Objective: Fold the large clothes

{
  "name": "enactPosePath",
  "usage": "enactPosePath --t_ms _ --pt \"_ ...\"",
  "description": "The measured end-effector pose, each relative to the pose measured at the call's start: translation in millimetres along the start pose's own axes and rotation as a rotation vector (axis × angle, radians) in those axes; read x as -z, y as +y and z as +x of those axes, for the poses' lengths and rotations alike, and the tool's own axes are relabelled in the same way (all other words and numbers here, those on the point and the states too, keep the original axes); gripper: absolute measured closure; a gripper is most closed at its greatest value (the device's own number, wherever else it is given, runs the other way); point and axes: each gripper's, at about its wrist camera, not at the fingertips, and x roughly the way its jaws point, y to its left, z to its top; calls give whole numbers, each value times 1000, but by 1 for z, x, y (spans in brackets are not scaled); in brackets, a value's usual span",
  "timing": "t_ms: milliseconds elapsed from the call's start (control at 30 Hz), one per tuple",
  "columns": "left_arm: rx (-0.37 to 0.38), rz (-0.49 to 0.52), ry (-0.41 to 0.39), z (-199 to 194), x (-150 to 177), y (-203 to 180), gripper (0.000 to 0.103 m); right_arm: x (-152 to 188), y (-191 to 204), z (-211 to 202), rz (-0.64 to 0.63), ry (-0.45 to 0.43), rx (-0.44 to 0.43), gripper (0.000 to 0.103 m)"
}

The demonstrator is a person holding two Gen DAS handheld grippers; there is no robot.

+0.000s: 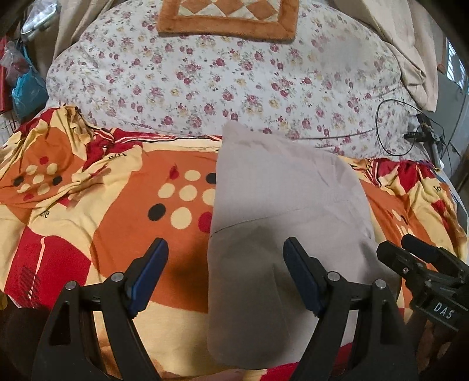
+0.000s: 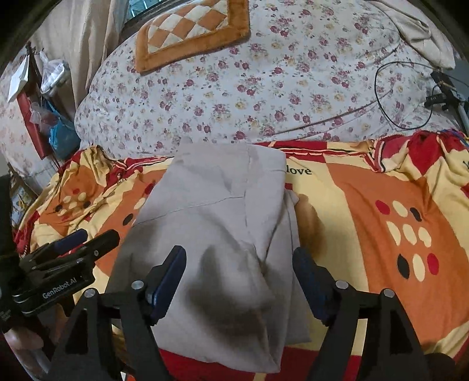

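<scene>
A pale grey garment lies folded into a long narrow stack on the orange, red and cream bedsheet. My left gripper hovers open above the garment's left edge, nothing between its blue pads. The right gripper shows at the right edge of the left wrist view. In the right wrist view the same garment runs from the near edge up to the quilt. My right gripper stands open over its near half, the pads clear of the cloth. The left gripper sits at the left, beside the garment.
A bulky flower-print quilt fills the far half of the bed, with an orange checked mat on top. A black cable and a small stand are at the far right. Bags hang at the far left.
</scene>
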Motion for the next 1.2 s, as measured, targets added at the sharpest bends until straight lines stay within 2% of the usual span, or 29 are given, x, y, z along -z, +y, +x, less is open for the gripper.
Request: enactPosePath --t_ms 200,1200 --pt "-2 -7 7 5 3 1 22 1 7 2 -53 -16 46 22" --pt "-14 -9 26 12 6 2 22 5 8 20 -40 39 33 22"
